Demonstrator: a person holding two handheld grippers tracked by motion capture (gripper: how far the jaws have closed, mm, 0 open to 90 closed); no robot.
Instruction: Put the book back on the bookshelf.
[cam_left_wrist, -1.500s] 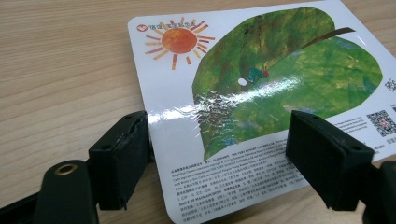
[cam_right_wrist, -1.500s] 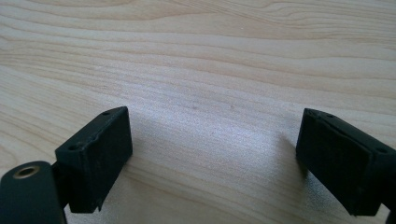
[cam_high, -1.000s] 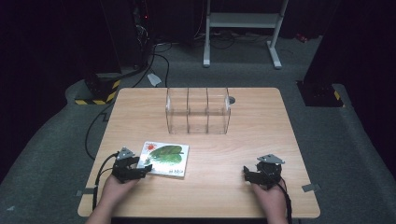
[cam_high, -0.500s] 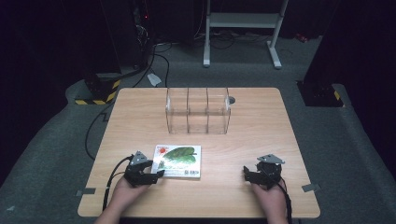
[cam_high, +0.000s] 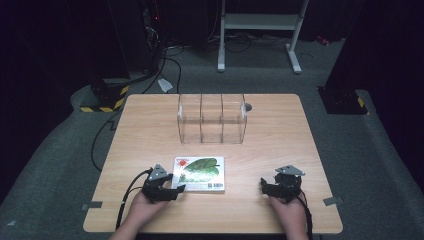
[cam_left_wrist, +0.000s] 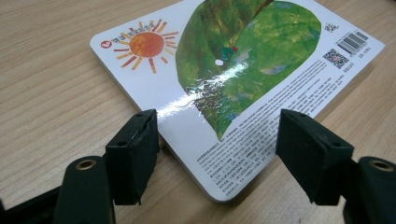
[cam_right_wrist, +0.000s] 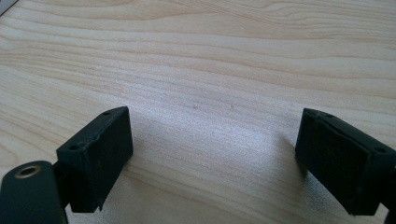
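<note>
Glossy board book (cam_left_wrist: 233, 79) lies flat at your left gripper's (cam_left_wrist: 217, 154) twelve o'clock, its near corner between unclenched jaws, unpinched.

A clear three-compartment organizer (cam_high: 212, 119) stands upright toward the far side of the wooden bench (cam_high: 280, 150), a small grey disc (cam_high: 248, 106) just beside its right end, and a white metal stand (cam_high: 260, 25) stands on the floor beyond.

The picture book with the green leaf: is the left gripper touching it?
Cannot tell. In the left gripper view the book has a corner between the left gripper's open jaws; one jaw sits right at its edge, with no plain contact or gap.
</note>
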